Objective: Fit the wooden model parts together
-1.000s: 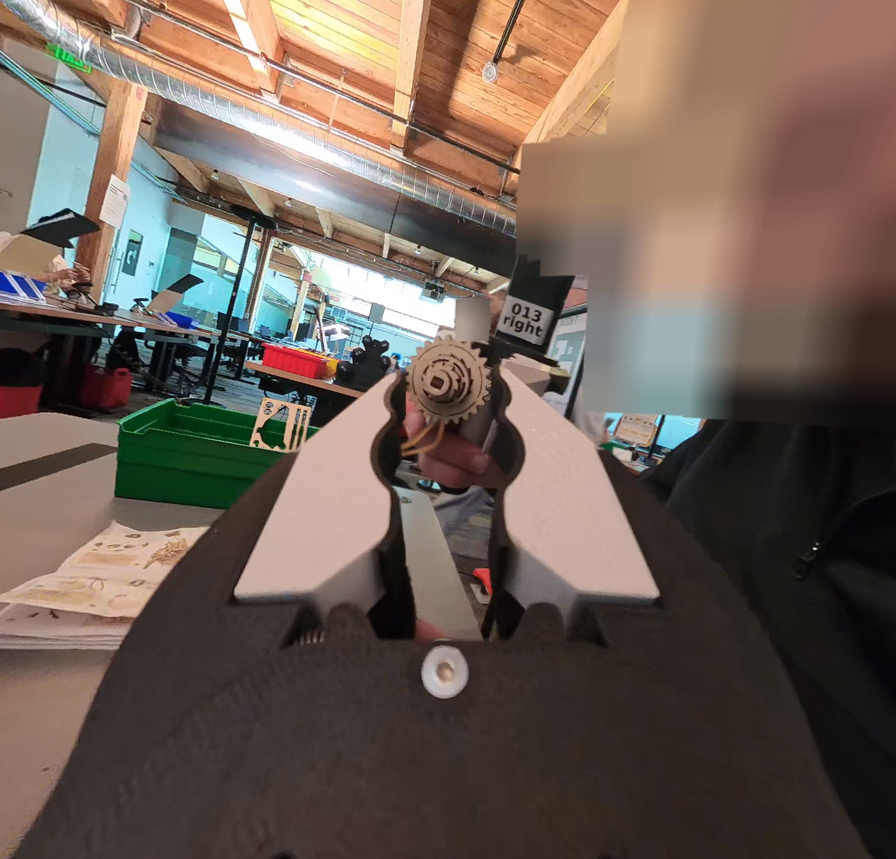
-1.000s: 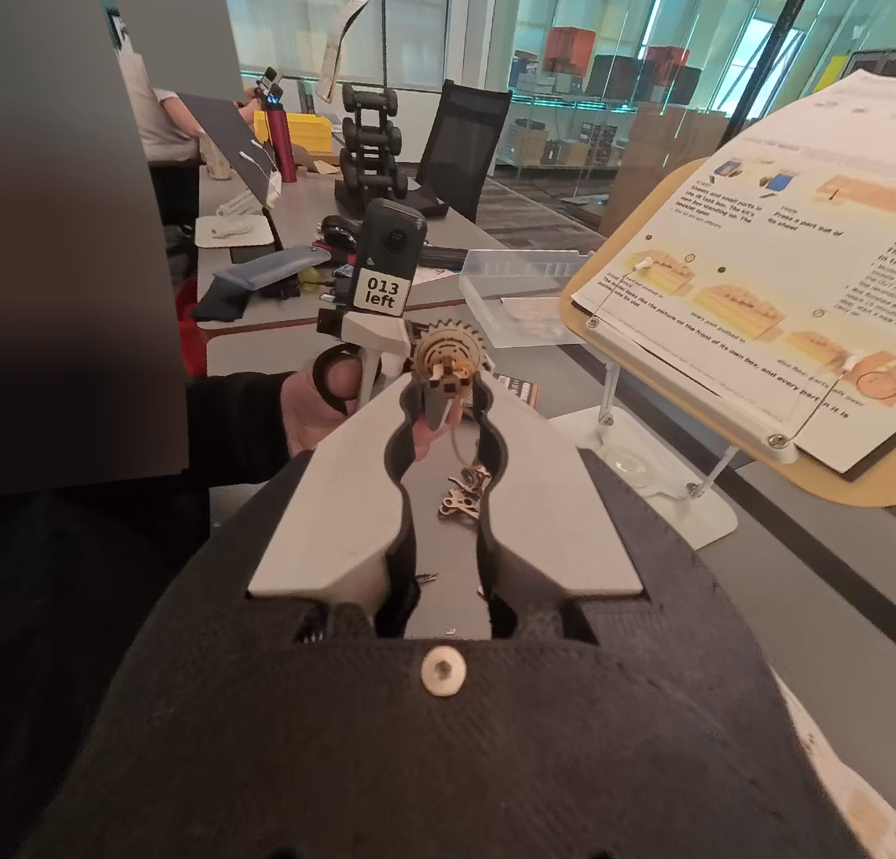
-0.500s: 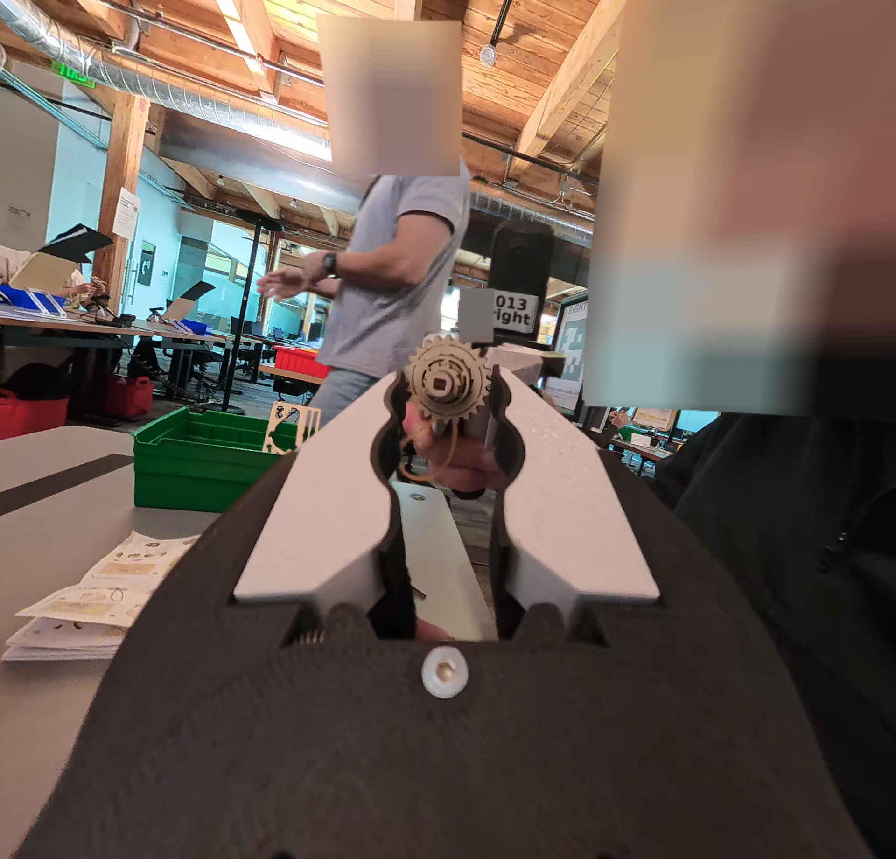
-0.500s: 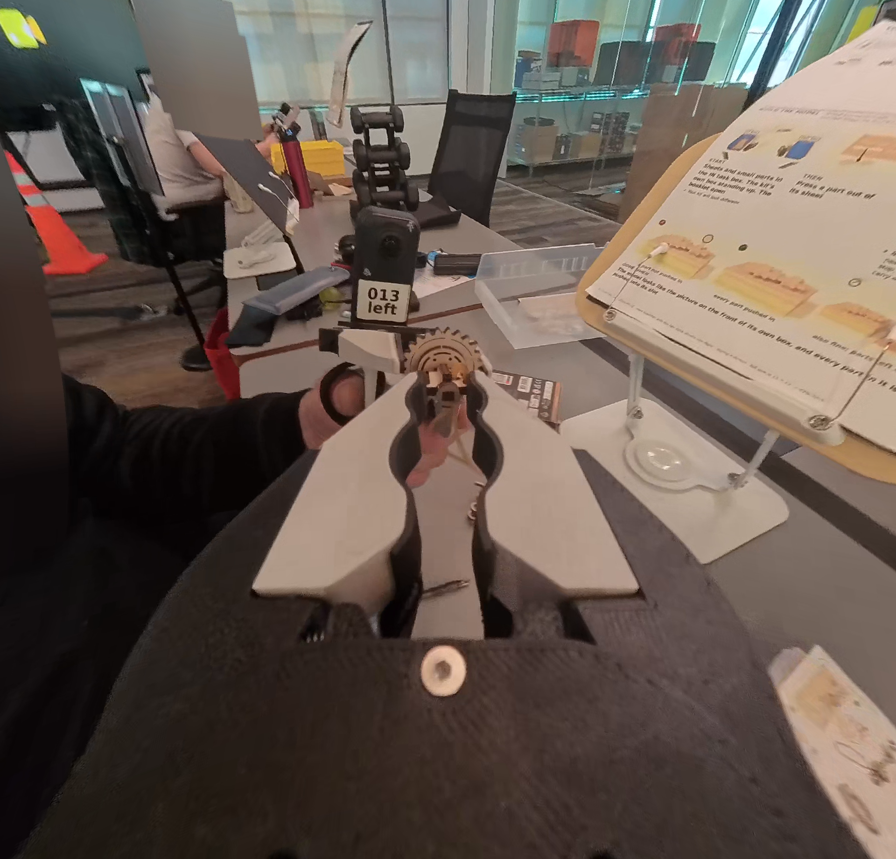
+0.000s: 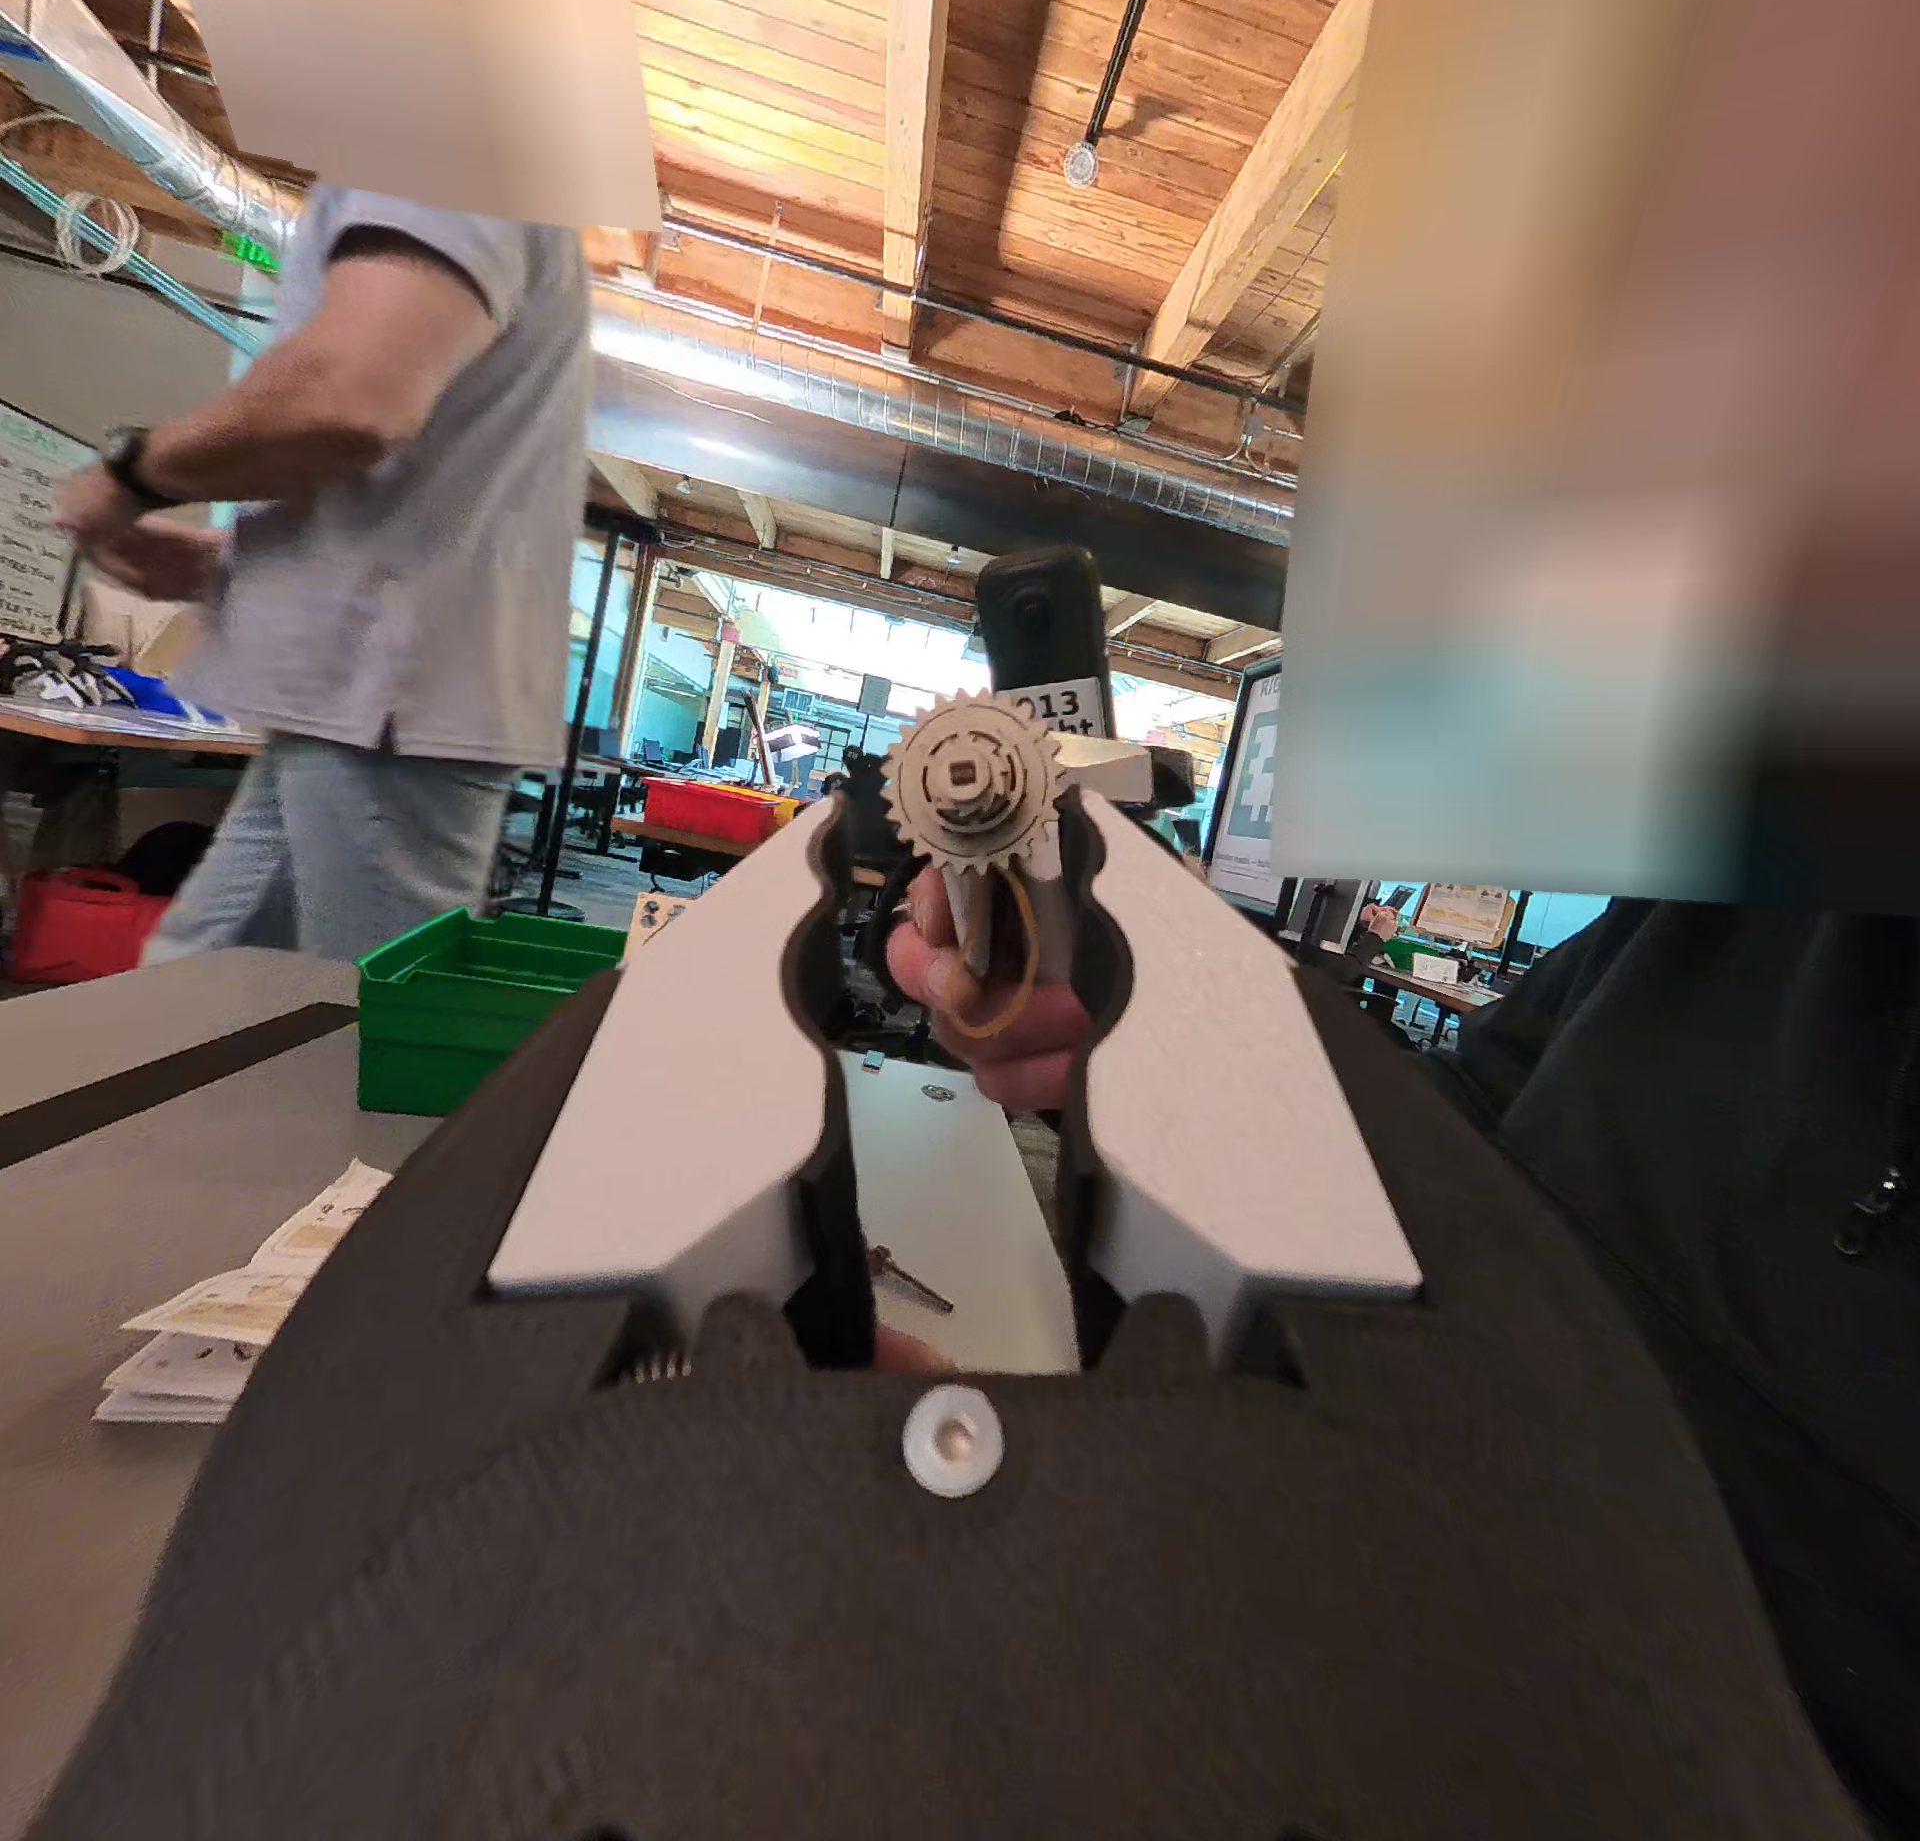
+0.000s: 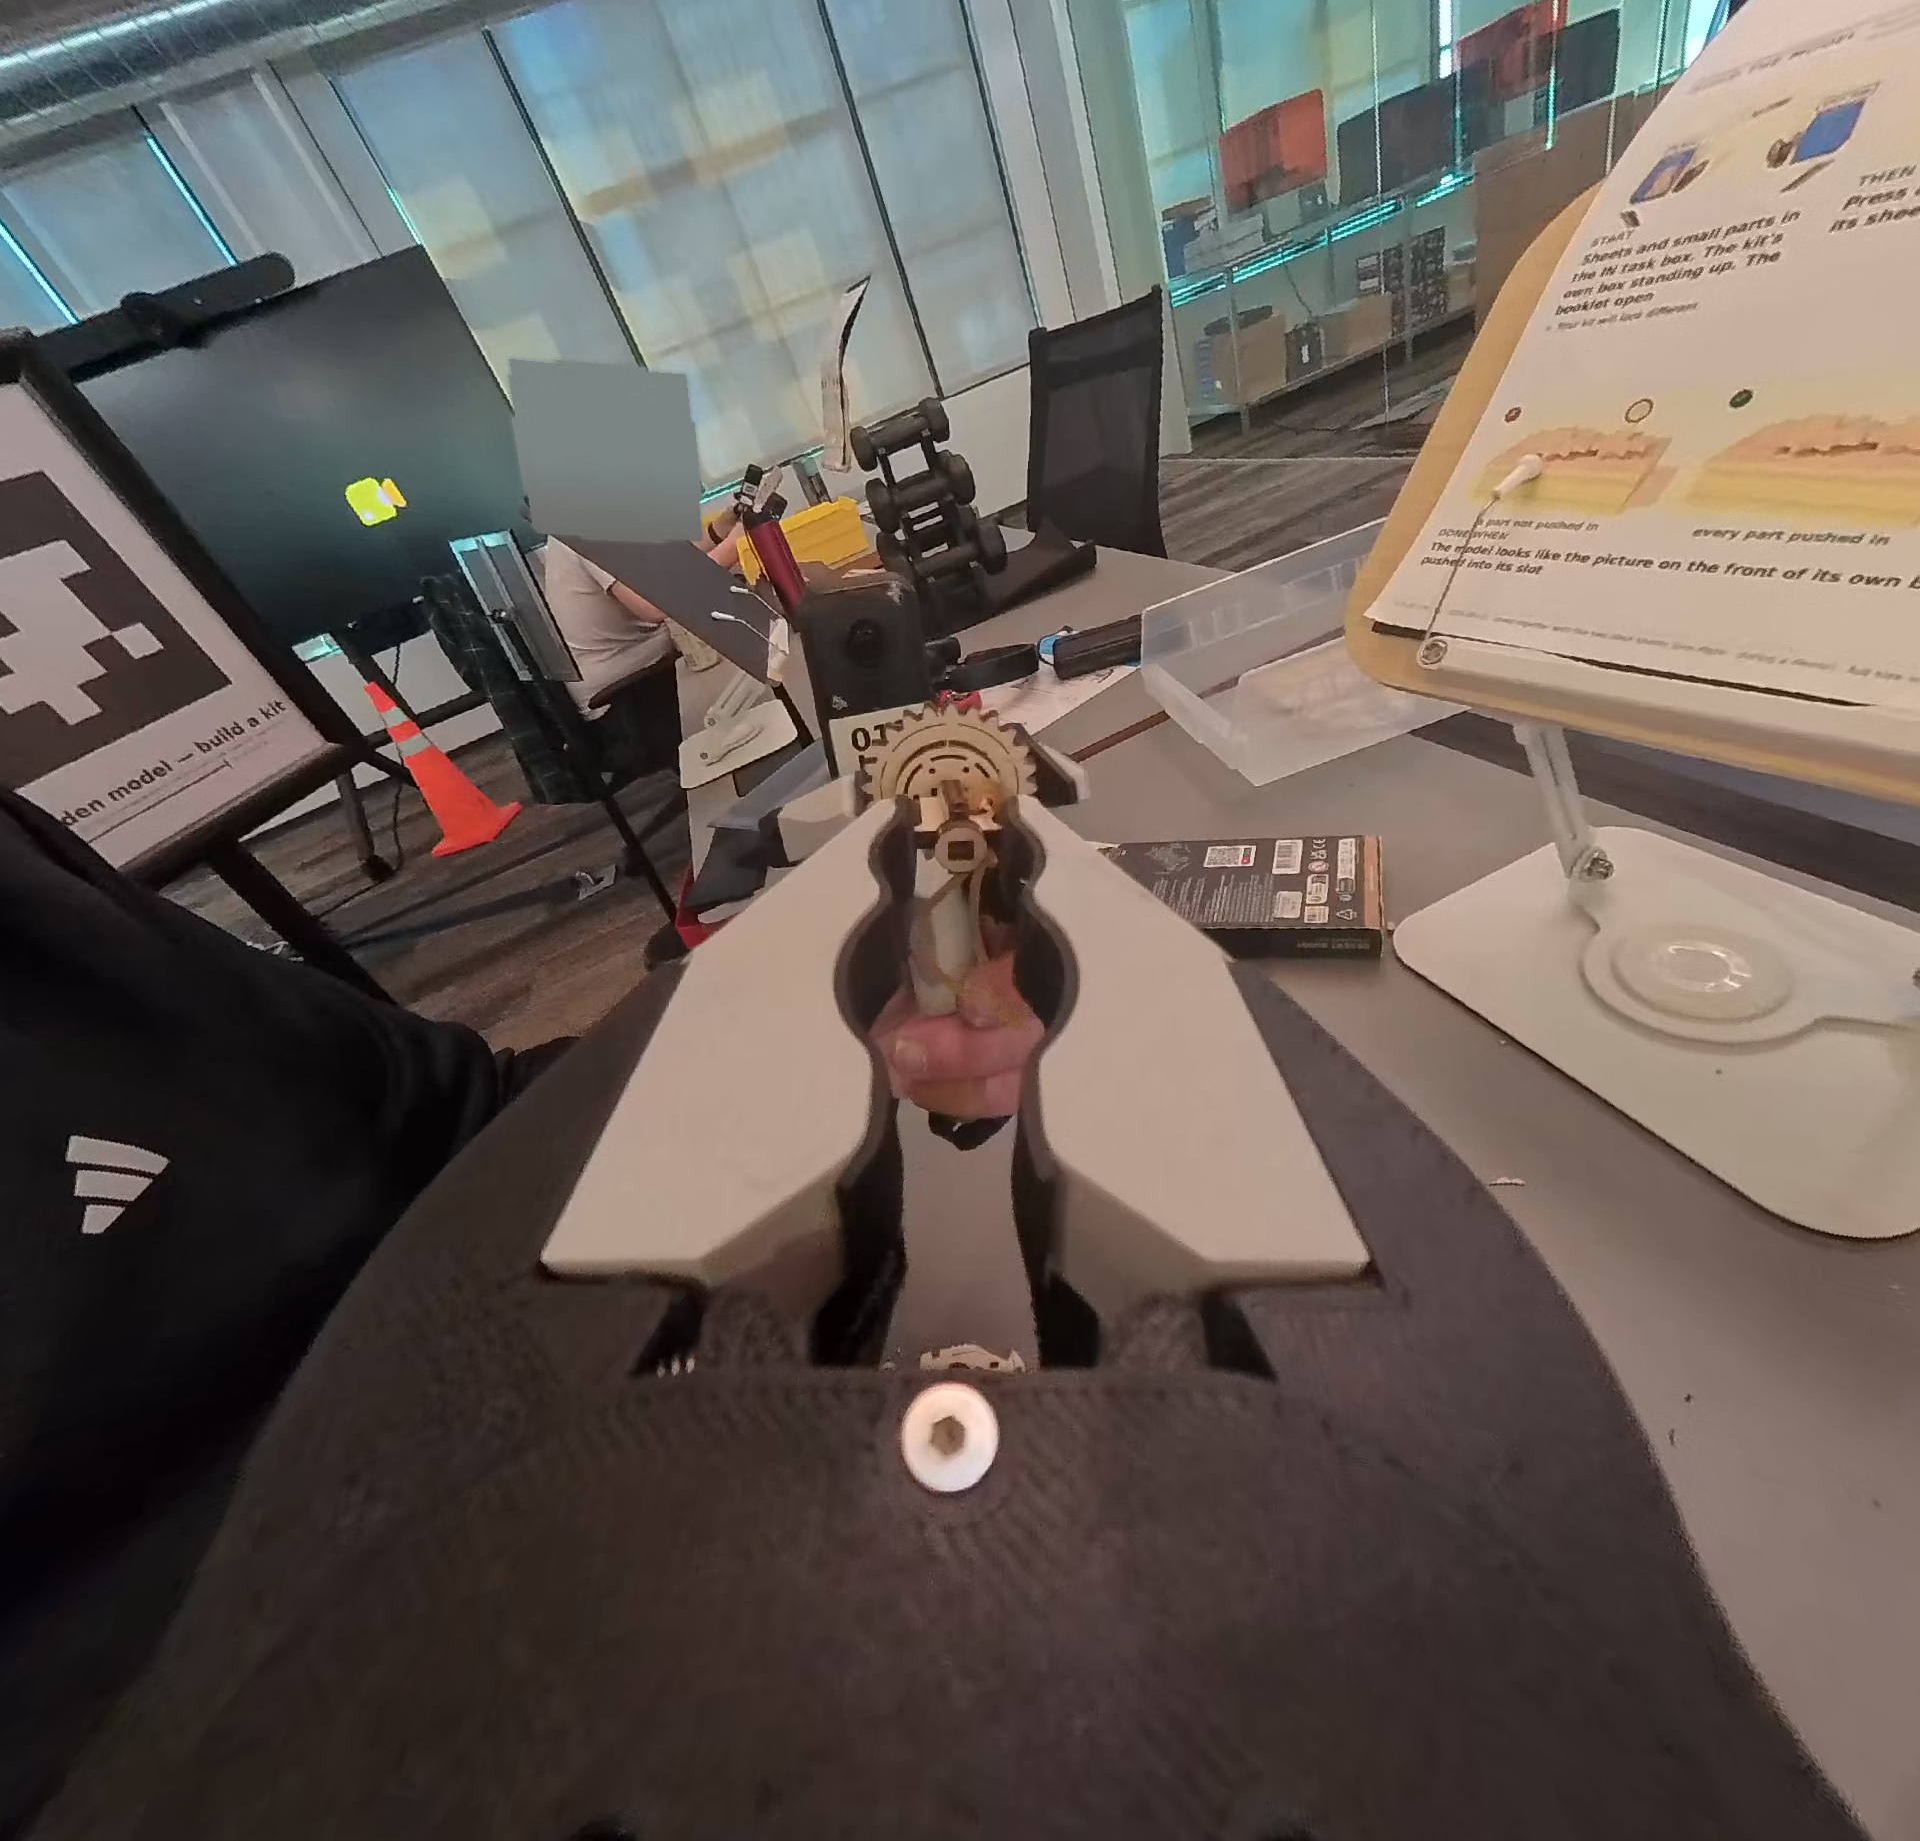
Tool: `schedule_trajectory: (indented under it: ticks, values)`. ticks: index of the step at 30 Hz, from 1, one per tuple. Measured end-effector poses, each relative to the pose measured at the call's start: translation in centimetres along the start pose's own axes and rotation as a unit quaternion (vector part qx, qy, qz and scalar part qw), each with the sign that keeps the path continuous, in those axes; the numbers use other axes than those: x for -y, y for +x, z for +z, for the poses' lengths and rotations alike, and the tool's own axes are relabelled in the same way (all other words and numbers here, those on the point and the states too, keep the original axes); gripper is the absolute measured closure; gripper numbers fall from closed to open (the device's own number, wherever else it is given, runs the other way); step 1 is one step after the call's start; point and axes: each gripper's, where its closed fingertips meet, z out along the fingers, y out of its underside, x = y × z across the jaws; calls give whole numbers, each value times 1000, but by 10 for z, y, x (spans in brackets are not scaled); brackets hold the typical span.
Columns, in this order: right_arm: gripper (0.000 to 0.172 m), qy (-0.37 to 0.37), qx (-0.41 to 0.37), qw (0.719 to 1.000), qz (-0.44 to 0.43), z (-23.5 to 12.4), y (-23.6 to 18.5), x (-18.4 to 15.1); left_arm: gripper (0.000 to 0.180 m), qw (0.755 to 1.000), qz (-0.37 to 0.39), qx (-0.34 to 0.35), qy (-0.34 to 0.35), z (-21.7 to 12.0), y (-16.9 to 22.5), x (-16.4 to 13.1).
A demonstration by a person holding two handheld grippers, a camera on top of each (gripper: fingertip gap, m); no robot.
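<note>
Right hand-held gripper (image 6: 956,817): clenched on the small hub of the wooden gear assembly (image 6: 943,765), held in the air above the desk (image 6: 1714,1376); left hand-held gripper (image 5: 956,804): released, jaws astride the toothed wheel, gap showing on one side. Risk: only one narrow grip on the hub, so a nudge from the left fingers likely to twist or pop the gear loose. Also possible: snagging the dangling rubber band (image 5: 1003,970) and dragging parts out of line.

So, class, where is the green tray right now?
The green tray stands at the left of the left wrist view, on the grey table, beyond the stack of paper sheets.
</note>
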Motion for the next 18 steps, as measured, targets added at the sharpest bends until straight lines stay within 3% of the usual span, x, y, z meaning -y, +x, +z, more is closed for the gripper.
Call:
schedule_trajectory:
  ticks: [9, 18]
  values:
    - [158, 51, -13, 997, -49, 2, -8, 12, 150, 999, -5, -16, 43, 8, 8, 19]
    - [159, 40, -97, 977, -184, 2, -17, 24, 150, 997, -22, -37, 65, 13, 17, 30]
